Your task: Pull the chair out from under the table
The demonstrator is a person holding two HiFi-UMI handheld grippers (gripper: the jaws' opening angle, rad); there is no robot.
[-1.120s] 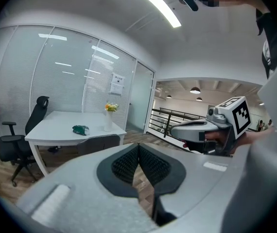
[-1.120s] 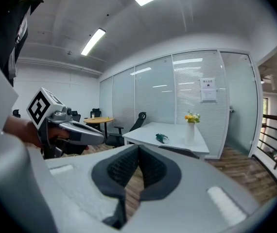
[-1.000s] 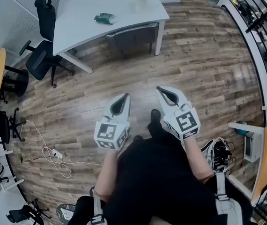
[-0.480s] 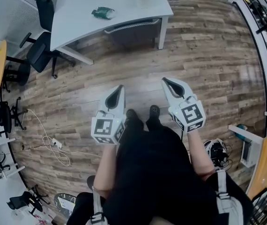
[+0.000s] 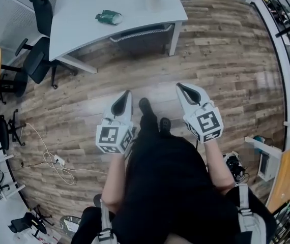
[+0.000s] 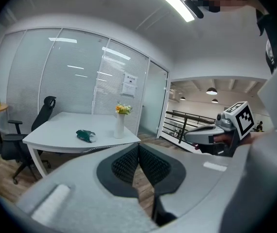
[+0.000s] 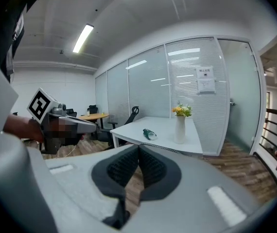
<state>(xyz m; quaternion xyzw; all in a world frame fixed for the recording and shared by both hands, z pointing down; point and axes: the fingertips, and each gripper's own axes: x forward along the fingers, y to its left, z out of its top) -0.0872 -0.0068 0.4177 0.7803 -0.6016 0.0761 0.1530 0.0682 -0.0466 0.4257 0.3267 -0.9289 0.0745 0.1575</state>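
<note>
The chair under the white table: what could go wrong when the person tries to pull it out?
1. The left gripper and the right gripper are both shut and apart from the chair; a grab without opening could slip off its backrest.
2. The chair stands close to the table leg; a crooked pull might bump it, shake the table and tip the vase of flowers.

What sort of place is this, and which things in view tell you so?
Probably an office: a white table with a grey chair pushed under it, a black swivel chair beside it, and glazed partition walls with blinds.
</note>
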